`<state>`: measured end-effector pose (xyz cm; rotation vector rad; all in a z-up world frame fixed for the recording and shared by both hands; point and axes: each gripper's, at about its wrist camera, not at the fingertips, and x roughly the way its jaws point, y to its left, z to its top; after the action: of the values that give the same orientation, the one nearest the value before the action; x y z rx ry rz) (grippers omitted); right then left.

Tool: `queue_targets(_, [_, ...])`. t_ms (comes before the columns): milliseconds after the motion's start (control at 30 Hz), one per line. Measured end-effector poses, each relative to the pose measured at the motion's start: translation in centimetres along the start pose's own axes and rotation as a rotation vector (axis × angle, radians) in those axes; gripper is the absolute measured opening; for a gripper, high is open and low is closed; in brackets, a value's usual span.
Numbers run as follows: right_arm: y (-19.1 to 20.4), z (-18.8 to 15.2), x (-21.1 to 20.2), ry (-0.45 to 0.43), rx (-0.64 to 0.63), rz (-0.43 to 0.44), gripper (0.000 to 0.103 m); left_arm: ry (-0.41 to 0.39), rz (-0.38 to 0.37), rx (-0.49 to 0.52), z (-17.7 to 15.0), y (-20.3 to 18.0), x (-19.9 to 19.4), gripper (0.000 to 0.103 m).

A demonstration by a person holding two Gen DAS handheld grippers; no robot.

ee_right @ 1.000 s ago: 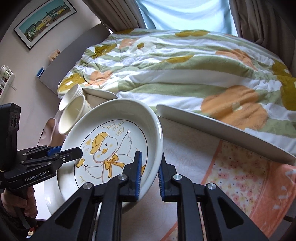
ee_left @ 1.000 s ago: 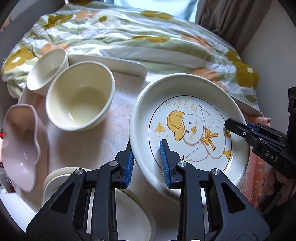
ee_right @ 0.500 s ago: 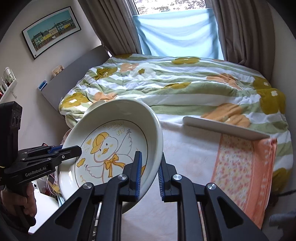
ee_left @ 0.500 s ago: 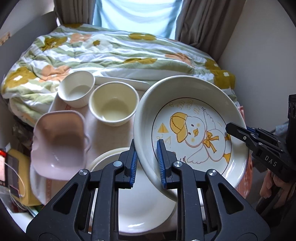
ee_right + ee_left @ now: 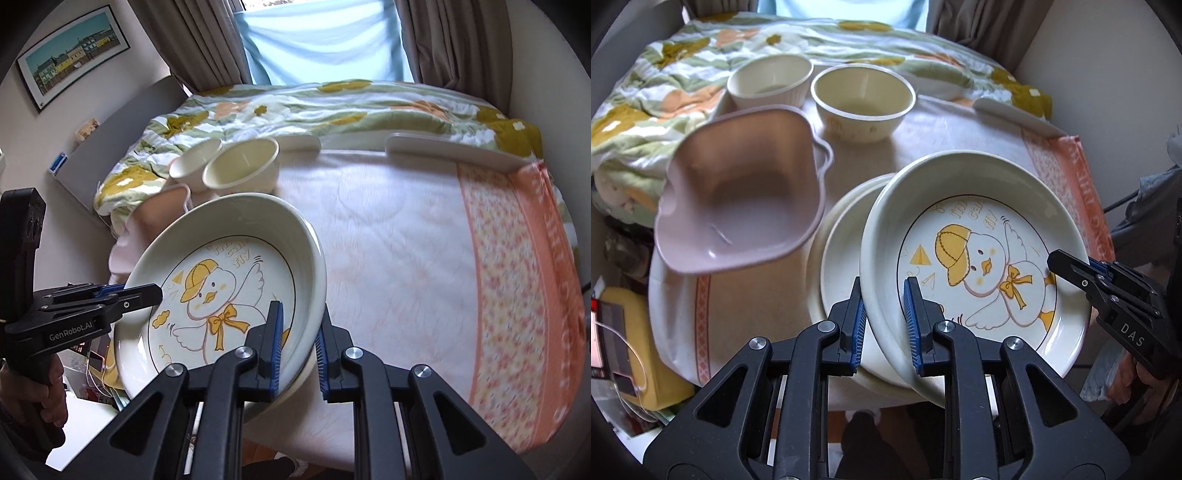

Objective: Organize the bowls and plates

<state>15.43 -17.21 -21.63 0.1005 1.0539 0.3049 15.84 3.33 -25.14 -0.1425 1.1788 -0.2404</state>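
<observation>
Left gripper [image 5: 882,317] and right gripper [image 5: 299,347] each clamped opposite rims of tilted duck plate [image 5: 975,266], above stacked plates [image 5: 842,258].

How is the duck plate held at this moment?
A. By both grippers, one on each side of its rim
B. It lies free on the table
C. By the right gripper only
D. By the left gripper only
A: the left gripper and the right gripper each clamp the rim of the duck plate.
</observation>
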Motion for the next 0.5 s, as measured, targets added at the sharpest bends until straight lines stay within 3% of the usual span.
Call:
queue_targets(133, [-0.2, -1.2, 0.7, 0.009, 0.012, -0.022, 0.015, 0.022, -0.001, 0.019, -0.3, 0.1, 1.6, 0.017])
queue_targets(500, [-0.1, -1.6, 2.1, 0.002, -0.016, -0.056, 0.015, 0.046, 0.095, 0.077, 0.0, -1.3, 4.4, 0.017])
